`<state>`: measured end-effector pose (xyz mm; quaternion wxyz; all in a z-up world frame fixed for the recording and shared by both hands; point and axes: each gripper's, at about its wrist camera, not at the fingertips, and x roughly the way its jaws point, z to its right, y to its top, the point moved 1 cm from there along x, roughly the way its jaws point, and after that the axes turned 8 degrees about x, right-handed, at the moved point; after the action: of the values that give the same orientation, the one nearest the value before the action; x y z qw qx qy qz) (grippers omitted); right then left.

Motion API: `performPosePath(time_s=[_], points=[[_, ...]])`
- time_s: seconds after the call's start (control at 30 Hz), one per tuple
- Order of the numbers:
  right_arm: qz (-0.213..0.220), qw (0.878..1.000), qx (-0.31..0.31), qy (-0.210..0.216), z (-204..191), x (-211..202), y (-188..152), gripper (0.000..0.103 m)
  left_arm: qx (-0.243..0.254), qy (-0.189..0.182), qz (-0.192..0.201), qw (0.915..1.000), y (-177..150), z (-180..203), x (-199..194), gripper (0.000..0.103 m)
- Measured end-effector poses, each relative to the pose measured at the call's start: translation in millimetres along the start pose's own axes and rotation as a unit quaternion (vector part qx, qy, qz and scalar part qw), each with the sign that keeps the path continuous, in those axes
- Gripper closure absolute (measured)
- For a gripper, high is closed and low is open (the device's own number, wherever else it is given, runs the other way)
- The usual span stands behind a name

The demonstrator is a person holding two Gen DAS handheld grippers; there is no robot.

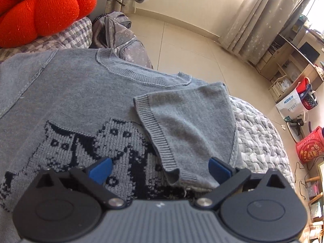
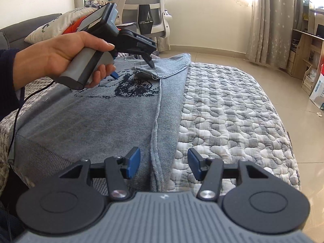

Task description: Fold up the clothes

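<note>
Grey sweater [image 2: 113, 121] flat on bed [image 2: 232, 111].
Left tongs [image 1: 160, 171] spread over sleeve [image 1: 188, 125]; right tongs [image 2: 164, 165] spread; writing unreadable.

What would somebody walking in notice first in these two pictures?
Most likely the grey knitted sweater with its dark cat pattern, spread over the quilted bed cover, one sleeve folded in across the chest. Then the left gripper, held in a hand over that sleeve with its jaws apart. The bright red knitted cushion at the head of the bed also catches the eye.
</note>
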<state>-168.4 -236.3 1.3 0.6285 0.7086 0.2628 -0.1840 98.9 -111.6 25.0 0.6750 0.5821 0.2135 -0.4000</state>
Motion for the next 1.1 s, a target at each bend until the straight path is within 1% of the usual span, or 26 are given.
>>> performPosePath(time_s=[0.03,0.07,0.1,0.13,0.17,0.2,0.23,0.27,0.37,0.53,0.63,0.8,0.97,1.03,1.1], points=[[0.000,1.000,-0.004,-0.001,-1.4,-0.7,-1.8,0.047,0.004,-0.003,0.004,1.0000,-0.7,2.3,0.3,0.008],[0.000,1.000,-0.008,-0.002,-2.9,-1.3,-3.6,0.047,0.011,-0.005,0.007,0.9999,-1.5,5.2,0.8,0.021],[-0.002,1.000,-0.011,-0.002,-4.8,-0.7,-6.0,0.052,0.017,-0.008,0.011,0.9998,-2.3,7.8,1.4,0.034],[-0.005,1.000,-0.013,-0.003,-6.5,-0.1,-8.3,0.057,0.021,-0.013,0.016,0.9996,-2.8,10.6,3.1,0.040],[-0.004,1.000,-0.014,-0.001,-7.5,-0.3,-9.6,0.066,0.025,-0.020,0.017,0.9993,-2.4,12.9,5.3,0.058],[-0.003,1.000,-0.014,0.000,-8.3,-0.6,-10.8,0.075,0.027,-0.023,0.017,0.9992,-1.5,12.8,6.1,0.075],[-0.003,1.000,-0.010,-0.001,-8.2,-1.3,-10.4,0.080,0.029,-0.022,0.017,0.9992,-0.5,11.6,6.3,0.083],[-0.002,1.000,-0.006,-0.002,-8.0,-1.9,-10.0,0.089,0.031,-0.021,0.017,0.9992,0.5,10.5,6.4,0.097],[-0.001,1.000,0.006,-0.002,-8.5,-4.1,-8.0,0.095,0.044,-0.026,0.024,0.9984,2.5,8.4,2.4,0.100],[0.005,1.000,0.009,-0.003,-15.0,-9.4,-0.3,0.095,0.063,-0.041,0.042,0.9963,5.3,9.0,-9.8,0.101],[0.000,1.000,0.001,-0.010,-21.2,-10.2,5.1,0.095,0.070,-0.043,0.054,0.9951,10.3,10.1,-15.5,0.101],[-0.010,1.000,-0.010,-0.009,-32.0,-14.3,11.9,0.095,0.081,-0.043,0.076,0.9929,26.8,8.6,-19.0,0.101],[-0.030,0.999,-0.002,0.015,-46.0,-13.1,21.0,0.095,0.082,-0.038,0.088,0.9920,45.0,-5.8,-16.9,0.101],[-0.043,0.999,-0.004,0.026,-55.2,-9.3,21.4,0.095,0.079,-0.030,0.089,0.9925,46.9,-15.1,-14.8,0.101],[-0.058,0.997,-0.011,0.048,-65.3,-2.4,19.3,0.094,0.072,-0.023,0.089,0.9932,46.8,-27.3,-11.8,0.101]])
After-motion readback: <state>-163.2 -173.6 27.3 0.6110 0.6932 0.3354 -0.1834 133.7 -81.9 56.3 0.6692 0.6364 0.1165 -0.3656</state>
